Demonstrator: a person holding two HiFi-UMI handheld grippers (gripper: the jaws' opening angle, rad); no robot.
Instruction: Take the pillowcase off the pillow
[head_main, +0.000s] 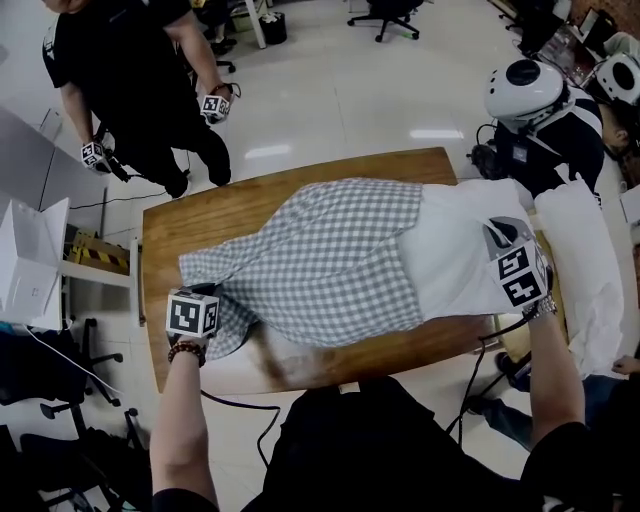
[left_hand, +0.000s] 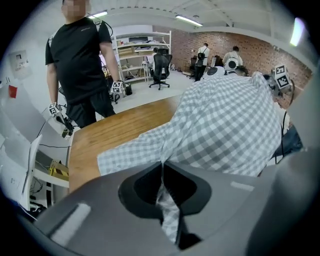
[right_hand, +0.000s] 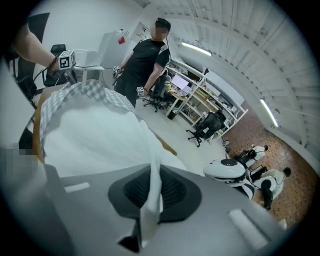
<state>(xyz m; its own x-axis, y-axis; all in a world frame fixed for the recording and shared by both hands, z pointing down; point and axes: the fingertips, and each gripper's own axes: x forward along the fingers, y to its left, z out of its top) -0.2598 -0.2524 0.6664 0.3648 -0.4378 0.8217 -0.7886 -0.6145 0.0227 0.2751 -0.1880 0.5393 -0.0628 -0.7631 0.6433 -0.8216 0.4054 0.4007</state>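
As the head view looks down, the pillow (head_main: 455, 255) lies across the table (head_main: 200, 215). Its right part is bare white, and the checked pillowcase (head_main: 320, 260) covers the middle and left. The left gripper (head_main: 200, 310) is at the case's near left corner, the right gripper (head_main: 515, 262) at the pillow's right end.

Left gripper view: jaws pinched together on a fold of checked cloth.

Right gripper view: jaws pinched together on white pillow fabric.

The peeling looks partway done. Next, the hands likely must pull apart: the left draws the case off leftward while the right anchors the pillow.

Wooden table (head_main: 200, 215), person in black (head_main: 130, 70), office chair (head_main: 390, 14)
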